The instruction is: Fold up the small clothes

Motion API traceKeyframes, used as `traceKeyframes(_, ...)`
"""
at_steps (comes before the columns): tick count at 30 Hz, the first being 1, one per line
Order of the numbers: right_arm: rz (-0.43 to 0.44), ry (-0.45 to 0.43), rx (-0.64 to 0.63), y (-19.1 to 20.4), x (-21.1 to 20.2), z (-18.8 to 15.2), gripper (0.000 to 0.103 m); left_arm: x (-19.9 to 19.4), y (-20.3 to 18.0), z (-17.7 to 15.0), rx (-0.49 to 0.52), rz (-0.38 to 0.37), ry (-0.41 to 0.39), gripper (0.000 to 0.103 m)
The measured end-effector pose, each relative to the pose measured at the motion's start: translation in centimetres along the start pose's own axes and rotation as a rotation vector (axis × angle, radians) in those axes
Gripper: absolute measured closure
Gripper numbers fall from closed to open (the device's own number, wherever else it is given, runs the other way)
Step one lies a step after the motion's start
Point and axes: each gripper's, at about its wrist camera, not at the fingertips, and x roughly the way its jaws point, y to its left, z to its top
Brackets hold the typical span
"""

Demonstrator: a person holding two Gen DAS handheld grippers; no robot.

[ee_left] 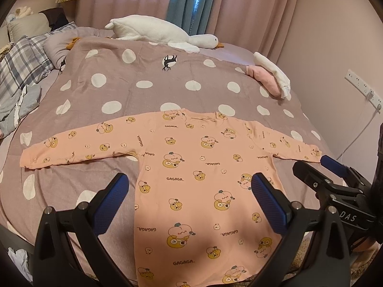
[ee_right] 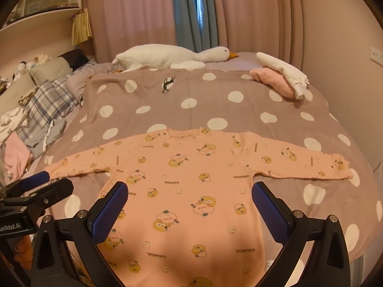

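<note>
- Your left wrist camera looks from the bed's foot toward 12 o'clock, close above the pink top.
- Your right wrist camera, alongside, shares that top and bedspread.

A bedroom in a home.
A bed under a polka-dot blanket fills the frame's centre; a plush goose and pink curtains sit above, pillows at left.

"GAGAGA" is printed many times over the pink shirt ahead of both claws. The right claw body reads "DAS". The left claw mount reads "enRobot.AI". The blue curtain reads "HANEL".
</note>
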Motion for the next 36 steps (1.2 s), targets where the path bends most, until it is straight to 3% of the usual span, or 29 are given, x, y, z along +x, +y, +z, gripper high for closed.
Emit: traceKeyframes(36, 0.027, 0.003, -0.010, 0.64, 0.08, -0.07, 0.001, -0.14, 0.15, -0.48, 0.004, 0.005, 0.006, 0.001)
